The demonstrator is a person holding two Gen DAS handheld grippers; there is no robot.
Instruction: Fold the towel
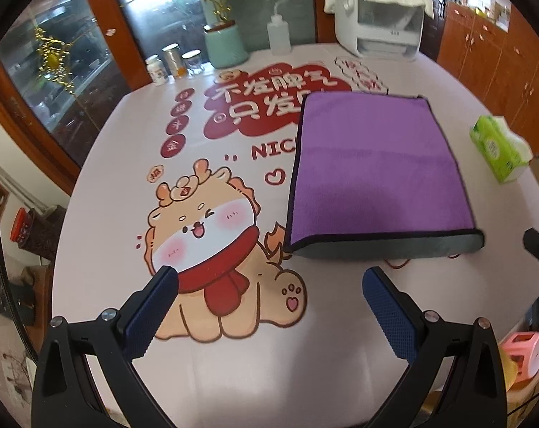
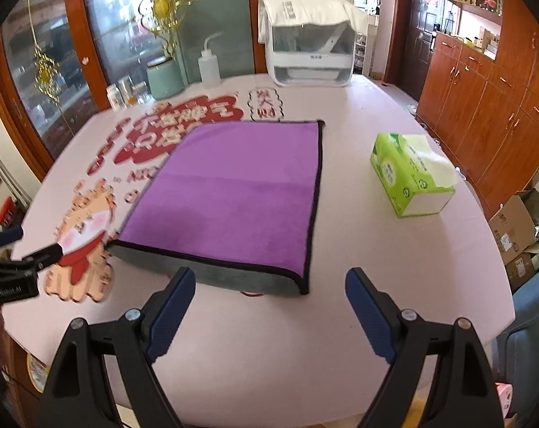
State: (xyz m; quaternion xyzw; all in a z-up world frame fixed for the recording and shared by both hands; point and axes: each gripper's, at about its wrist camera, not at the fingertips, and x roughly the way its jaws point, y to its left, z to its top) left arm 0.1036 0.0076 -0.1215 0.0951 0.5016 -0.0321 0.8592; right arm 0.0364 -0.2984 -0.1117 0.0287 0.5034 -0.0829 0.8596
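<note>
Here, towel half covering blurred tablecloth print; both claws agape, empty.

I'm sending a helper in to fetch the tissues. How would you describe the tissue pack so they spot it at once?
Start at the big pale pink table with the purple towel lying flat on it. To the right of the towel, apart from it, sits the tissue pack. It is the only bright green thing on the table, with a pale tissue sticking out of its top.
</note>
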